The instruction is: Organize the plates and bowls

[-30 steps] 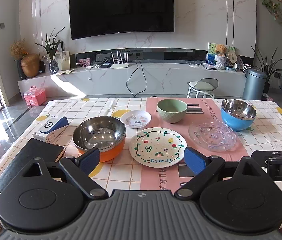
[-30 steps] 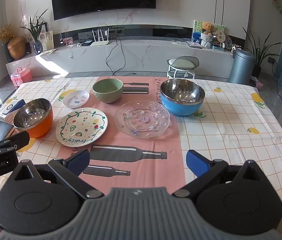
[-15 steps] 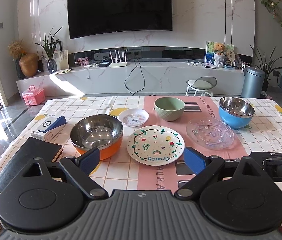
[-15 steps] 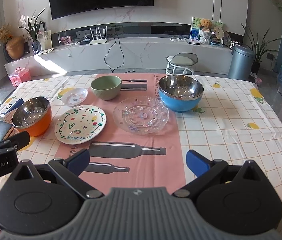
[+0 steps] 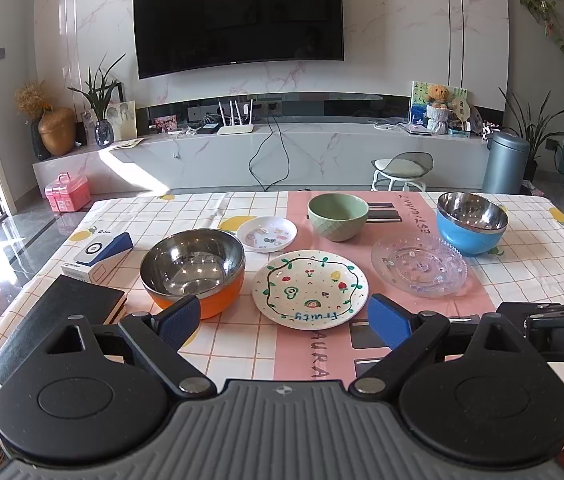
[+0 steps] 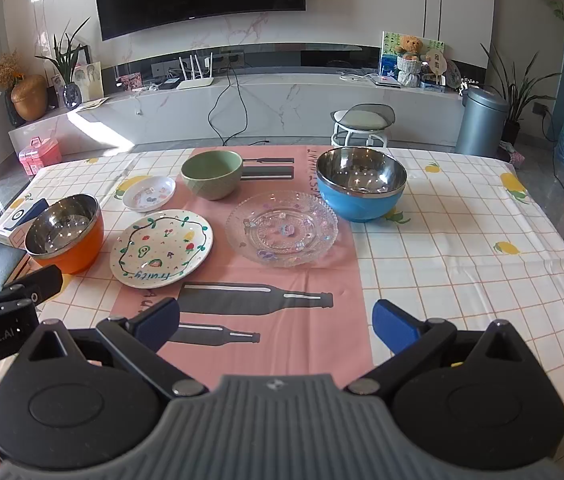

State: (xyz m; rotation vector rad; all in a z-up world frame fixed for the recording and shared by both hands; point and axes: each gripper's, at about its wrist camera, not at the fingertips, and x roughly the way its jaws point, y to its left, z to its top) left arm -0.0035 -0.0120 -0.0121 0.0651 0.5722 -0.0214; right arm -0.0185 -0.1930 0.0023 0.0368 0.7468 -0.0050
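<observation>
Right wrist view, orange bowl (image 6: 64, 232), green bowl (image 6: 212, 174), blue bowl (image 6: 361, 184) all empty, both jaws spread.

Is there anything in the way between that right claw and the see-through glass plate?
Nothing visible. The right gripper is open and empty, and only bare tablecloth, printed with bottle shapes, lies between it and the glass plate. The fruit plate and blue bowl sit off to either side.

We saw a black notebook (image 5: 58, 312) near the tablecloth's (image 5: 533, 264) left edge — a blue-and-white box (image 5: 98, 254) just behind it. Beyond stood a television (image 5: 238, 16), a stool (image 5: 399, 170) and a pink case (image 5: 66, 192).
</observation>
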